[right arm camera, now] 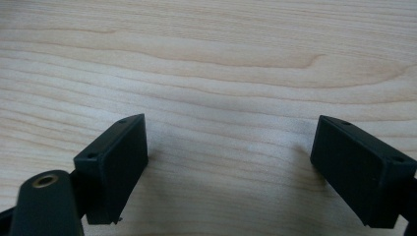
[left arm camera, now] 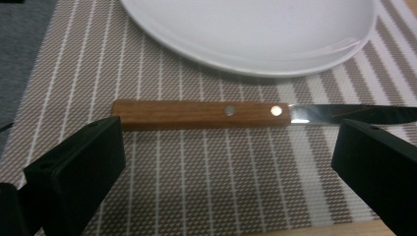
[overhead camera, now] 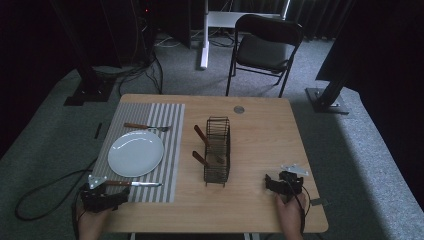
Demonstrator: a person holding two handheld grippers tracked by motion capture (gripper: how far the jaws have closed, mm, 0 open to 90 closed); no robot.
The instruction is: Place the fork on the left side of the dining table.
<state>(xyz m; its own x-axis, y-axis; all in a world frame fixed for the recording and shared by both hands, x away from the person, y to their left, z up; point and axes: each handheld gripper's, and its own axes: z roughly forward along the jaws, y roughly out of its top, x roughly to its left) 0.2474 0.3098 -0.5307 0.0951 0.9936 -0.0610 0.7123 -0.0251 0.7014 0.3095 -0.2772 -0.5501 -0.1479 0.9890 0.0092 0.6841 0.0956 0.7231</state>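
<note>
A wooden-handled knife lies on the striped placemat, just below a white plate. My left gripper stands open right behind the knife, jaws either side of the handle's length, nothing between them. A fork with a wooden handle rests on the mat beyond the plate. My right gripper hovers open over bare wood at the table's front right.
A black wire rack stands mid-table with two wooden-handled utensils in it. A small grey disc is set into the table's far edge. Beyond the table stands a black folding chair.
</note>
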